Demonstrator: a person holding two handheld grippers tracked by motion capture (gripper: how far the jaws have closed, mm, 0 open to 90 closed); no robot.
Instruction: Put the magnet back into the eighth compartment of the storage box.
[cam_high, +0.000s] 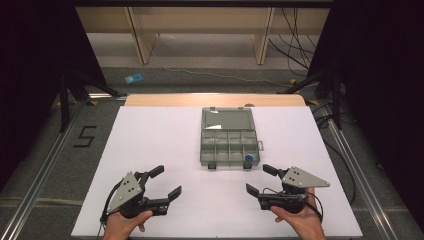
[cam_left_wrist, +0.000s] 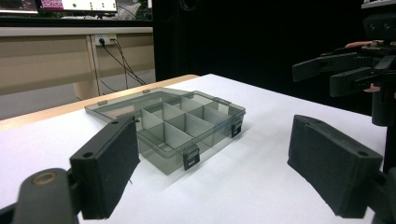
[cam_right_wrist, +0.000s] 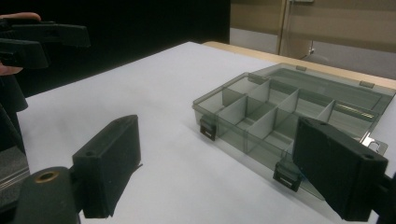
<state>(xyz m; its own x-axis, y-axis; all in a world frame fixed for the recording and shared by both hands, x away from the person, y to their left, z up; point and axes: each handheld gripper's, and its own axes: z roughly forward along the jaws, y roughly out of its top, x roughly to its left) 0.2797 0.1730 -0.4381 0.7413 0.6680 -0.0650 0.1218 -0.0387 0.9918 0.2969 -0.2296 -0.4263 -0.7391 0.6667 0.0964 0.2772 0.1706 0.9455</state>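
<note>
Both grippers — left gripper (cam_high: 166, 181), right gripper (cam_high: 259, 179) — hold fingers wide, empty. Ahead between them, the smoky translucent plastic compartment box (cam_high: 229, 141) looks light, rigid, slippery — best gripped by its walls.

A box (cam_high: 229, 137) sat on the table (cam_high: 150, 150), a bit right of the middle and toward the far side. Its lid (cam_high: 227, 119) lay open flat behind it. A small round thing (cam_high: 248, 159) sat in the front right part of the box. The left gripper (cam_high: 167, 182) was near the front edge, left of the box. The right gripper (cam_high: 261, 179) was near the front edge too, just in front of the box's right corner. The two grippers were well apart.
</note>
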